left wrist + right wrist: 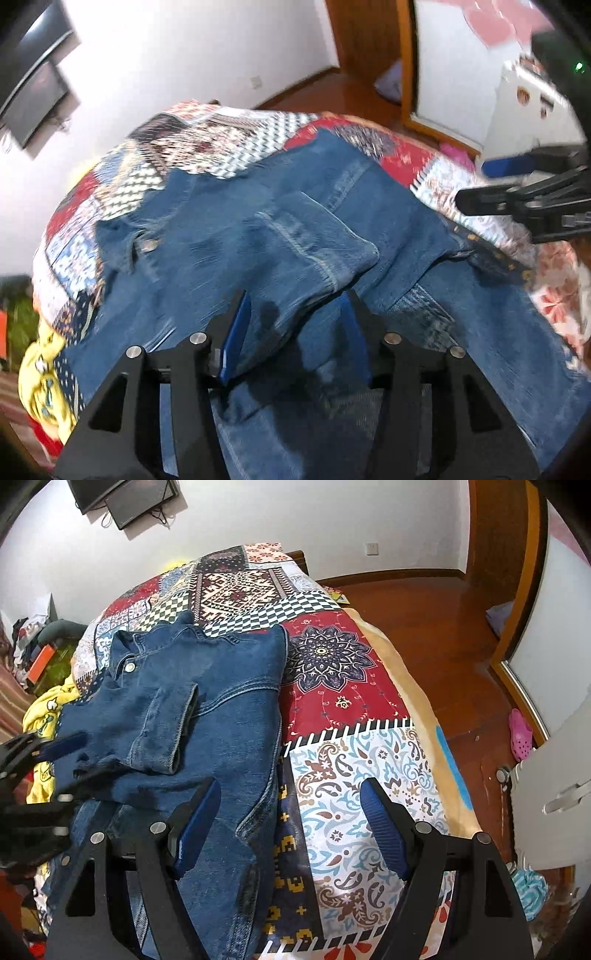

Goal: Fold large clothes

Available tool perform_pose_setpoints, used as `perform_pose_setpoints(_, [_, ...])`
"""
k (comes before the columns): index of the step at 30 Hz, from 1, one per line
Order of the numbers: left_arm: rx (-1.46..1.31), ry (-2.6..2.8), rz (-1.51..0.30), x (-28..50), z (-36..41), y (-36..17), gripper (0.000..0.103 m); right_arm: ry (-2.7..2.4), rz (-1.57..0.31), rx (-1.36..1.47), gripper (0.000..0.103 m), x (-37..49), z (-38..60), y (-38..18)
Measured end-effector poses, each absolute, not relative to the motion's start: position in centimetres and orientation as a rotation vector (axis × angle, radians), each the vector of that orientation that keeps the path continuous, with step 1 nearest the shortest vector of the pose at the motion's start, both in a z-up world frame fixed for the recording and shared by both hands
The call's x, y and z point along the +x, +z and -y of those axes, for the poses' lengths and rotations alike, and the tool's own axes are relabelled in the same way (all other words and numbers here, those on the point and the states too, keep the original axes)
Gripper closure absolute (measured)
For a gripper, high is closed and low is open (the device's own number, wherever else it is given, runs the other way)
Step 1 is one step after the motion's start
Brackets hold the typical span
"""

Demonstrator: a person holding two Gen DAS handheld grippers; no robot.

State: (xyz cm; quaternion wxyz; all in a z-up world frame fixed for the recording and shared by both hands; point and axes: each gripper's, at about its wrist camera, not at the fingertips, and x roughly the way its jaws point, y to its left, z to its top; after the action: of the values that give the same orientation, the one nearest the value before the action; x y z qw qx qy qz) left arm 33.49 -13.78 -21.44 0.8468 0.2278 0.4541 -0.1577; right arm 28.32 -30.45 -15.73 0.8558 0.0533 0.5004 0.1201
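Denim jacket (207, 716), one sleeve (162, 727) folded across it, lies on patchwork bedspread (351, 686); left gripper (295, 325) and right gripper (291, 823) both spread apart above it, gripping nothing.

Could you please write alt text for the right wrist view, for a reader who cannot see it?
A blue denim jacket lies on a patchwork bedspread, one sleeve folded across it. The open right gripper hovers over the jacket's right edge, and the left gripper reaches in at the left.
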Motion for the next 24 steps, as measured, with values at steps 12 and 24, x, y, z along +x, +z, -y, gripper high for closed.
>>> perform_pose_setpoints(12, [0.375, -0.390, -1.020, 36.8, 14.1, -23.8, 0.080, 0.250, -1.111, 0.055, 0.028, 28.7, 29.3, -17.7])
perform_pose_setpoints(24, [-0.102, -0.283, -0.793, 34.4, 1.7, -13.1, 0.089, 0.265, -1.082, 0.022, 0.028, 28.6, 27.6, -16.6])
